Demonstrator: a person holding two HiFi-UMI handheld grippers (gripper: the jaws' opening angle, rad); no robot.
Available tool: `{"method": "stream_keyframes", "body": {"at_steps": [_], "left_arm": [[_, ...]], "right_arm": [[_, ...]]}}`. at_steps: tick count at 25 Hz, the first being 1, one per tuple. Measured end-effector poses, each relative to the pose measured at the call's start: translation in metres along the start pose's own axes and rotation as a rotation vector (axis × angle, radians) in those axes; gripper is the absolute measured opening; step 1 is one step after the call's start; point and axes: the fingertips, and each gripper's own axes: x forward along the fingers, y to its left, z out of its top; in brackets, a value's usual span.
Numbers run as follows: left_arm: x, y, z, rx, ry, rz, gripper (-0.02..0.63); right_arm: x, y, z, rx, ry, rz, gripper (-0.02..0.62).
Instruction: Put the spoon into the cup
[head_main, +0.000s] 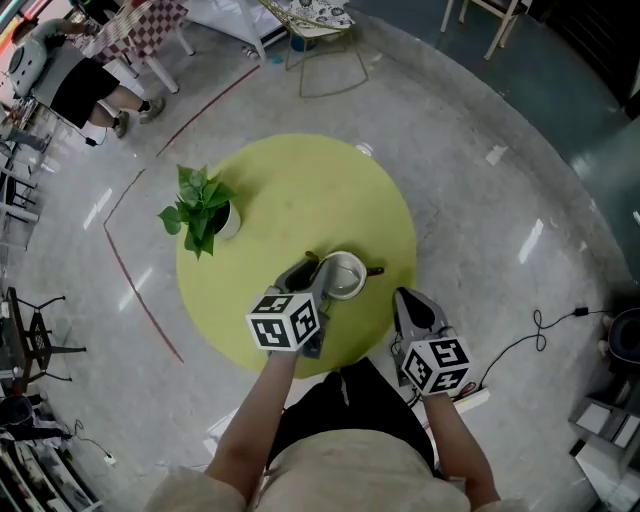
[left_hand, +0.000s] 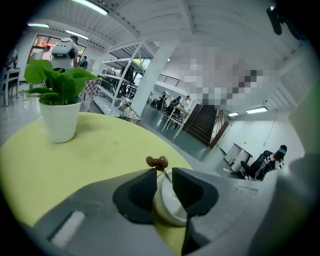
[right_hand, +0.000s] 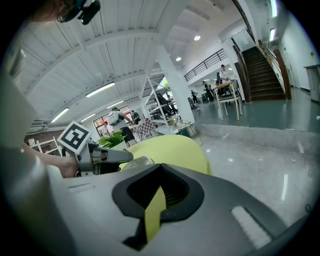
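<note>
Find the spoon (left_hand: 157, 162) in the cup (left_hand: 167, 202), right ahead of the left gripper (left_hand: 162, 176), thin stem leaning up and away between its wide-apart, let-go jaws, with the right gripper (right_hand: 156, 200), closed on nothing, farther off by the table (head_main: 290, 190) edge.

office hall w/ stairs (left_hand: 202, 125), shelving (left_hand: 117, 75)

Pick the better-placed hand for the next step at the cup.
Left, likely. The left gripper has fingers apart around the thin brown-tipped spoon already in the white cup, so it need only back off. The right gripper is shut, empty, at the edge of the round yellow-green table.
</note>
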Motion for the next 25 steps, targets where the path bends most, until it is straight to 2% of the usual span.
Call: {"method": "stream_keyframes", "body": {"at_steps": [16,25], "left_arm": [[-0.005,0.010,-0.015,-0.058,0.018,0.018,0.133],[-0.016,0.010,-0.023,-0.036,0.016,0.012,0.133]], "right_arm": [[-0.004,0.003,-0.004,-0.003,0.004,0.007,0.002],[-0.006,0.011,-0.014,-0.011,0.009,0.009,0.002]]}}
